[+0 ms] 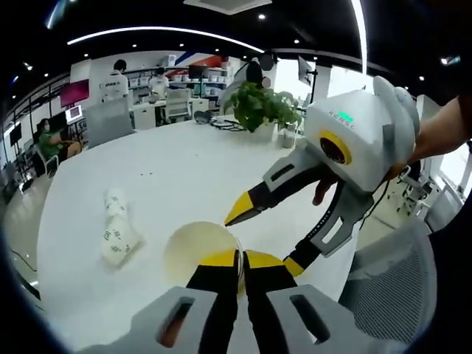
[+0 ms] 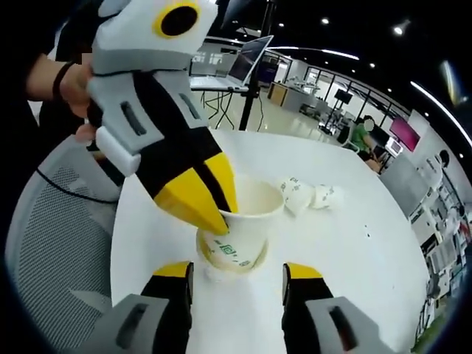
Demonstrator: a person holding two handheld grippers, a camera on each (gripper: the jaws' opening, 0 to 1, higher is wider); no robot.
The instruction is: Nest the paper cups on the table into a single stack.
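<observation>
Left gripper jaws pinched on rim of upright paper cup. Right gripper jaws apart, cup just ahead between tips. Three cups counted: held one white, green print, open mouth up; two lying cups beyond it on white table, touching.

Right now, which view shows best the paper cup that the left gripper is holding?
The right gripper view. There the held cup shows its rim, wall and green print, with the left gripper shut on the rim. In the left gripper view, the cup shows mostly its open inside, partly hidden behind that gripper's fingers.
</observation>
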